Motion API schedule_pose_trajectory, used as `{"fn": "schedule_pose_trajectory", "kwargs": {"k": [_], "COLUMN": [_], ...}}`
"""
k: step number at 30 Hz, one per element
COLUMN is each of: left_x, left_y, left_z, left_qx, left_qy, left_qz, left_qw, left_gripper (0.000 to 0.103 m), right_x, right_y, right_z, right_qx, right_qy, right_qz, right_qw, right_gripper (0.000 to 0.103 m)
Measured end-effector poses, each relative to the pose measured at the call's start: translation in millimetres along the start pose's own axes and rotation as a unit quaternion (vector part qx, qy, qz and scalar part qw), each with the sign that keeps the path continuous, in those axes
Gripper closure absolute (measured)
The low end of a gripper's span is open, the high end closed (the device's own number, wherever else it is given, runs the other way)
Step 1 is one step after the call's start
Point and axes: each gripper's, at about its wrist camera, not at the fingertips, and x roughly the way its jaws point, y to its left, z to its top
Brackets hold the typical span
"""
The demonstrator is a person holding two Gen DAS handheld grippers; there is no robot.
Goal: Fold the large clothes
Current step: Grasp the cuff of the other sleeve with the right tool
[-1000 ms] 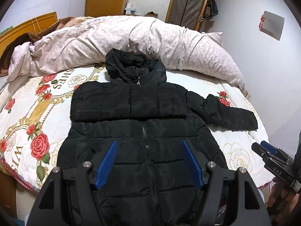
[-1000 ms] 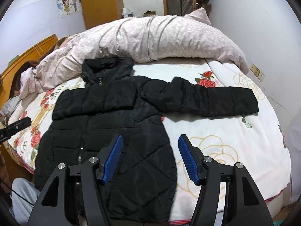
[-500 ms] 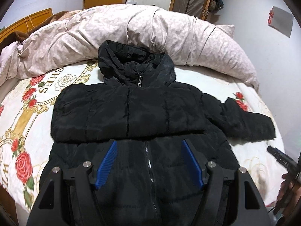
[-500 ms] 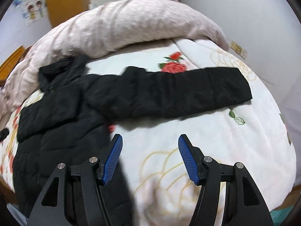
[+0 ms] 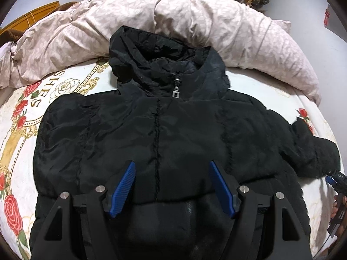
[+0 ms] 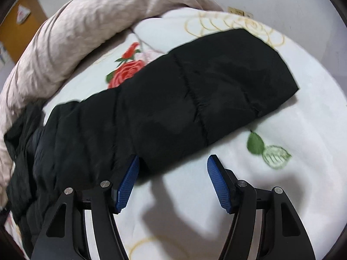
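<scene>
A black hooded puffer jacket lies face up on the bed, zipped, its hood toward the duvet. One sleeve is folded across the chest. My left gripper hovers open over that folded sleeve, with nothing between its blue pads. The other sleeve stretches out flat on the sheet. My right gripper hangs just short of its lower edge, jaws opening, only white sheet between the fingers. Its left pad is close to the sleeve's edge.
A bulky pink duvet is heaped along the far side of the bed. The rose-printed sheet shows around the jacket. A wooden headboard is at far left, a white wall close on the right.
Both grippers came forward and down toward the jacket. The right one swung right, off the jacket body to the outstretched sleeve, and rolled. The jacket has not moved.
</scene>
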Motion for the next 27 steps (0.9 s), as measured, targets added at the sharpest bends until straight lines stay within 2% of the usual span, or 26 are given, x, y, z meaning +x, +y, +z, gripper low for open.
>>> {"fn": "schedule_pose_trajectory", "kwargs": {"k": [3,8,9,11,12,15,20,27], "left_x": [10.9,18.0,17.9,16.7,16.5,11.4,-5.1,-38.0], "left_y": [4.1,6.2,6.4,6.9,6.9,10.2,21.9,41.9], "left_z": [3.5,4.9,4.5,3.8,4.2,3.9,3.0,-0.7], "left_qx": [-0.002,0.0,0.0,0.0,0.0,-0.004,-0.022,-0.029], "left_qy": [0.0,-0.004,-0.004,-0.005,-0.004,-0.004,-0.008,-0.013], "left_qz": [0.006,0.009,0.008,0.006,0.005,0.002,0.001,0.011], "left_qw": [1.0,1.0,1.0,1.0,1.0,1.0,0.9997,0.9994], "left_gripper": [0.031,0.031,0.031,0.031,0.031,0.031,0.031,0.031], "right_x": [5.9,15.6,14.5,10.6,7.5,-5.9,-54.3,-125.6], "right_y": [-3.2,-10.2,-11.5,-10.9,-10.3,-1.1,31.8,118.0], "right_z": [10.6,27.3,28.7,31.1,31.5,37.0,47.1,58.7], "right_qx": [0.014,0.054,0.062,0.064,0.065,0.053,0.012,-0.066], "right_qy": [-0.017,-0.039,-0.044,-0.052,-0.054,-0.066,-0.102,-0.146], "right_qz": [0.01,0.019,0.018,-0.001,0.001,0.001,0.025,0.087], "right_qw": [1.0,0.998,0.997,0.997,0.996,0.996,0.994,0.983], "right_gripper": [0.032,0.031,0.038,0.061,0.07,0.084,0.088,0.091]}}
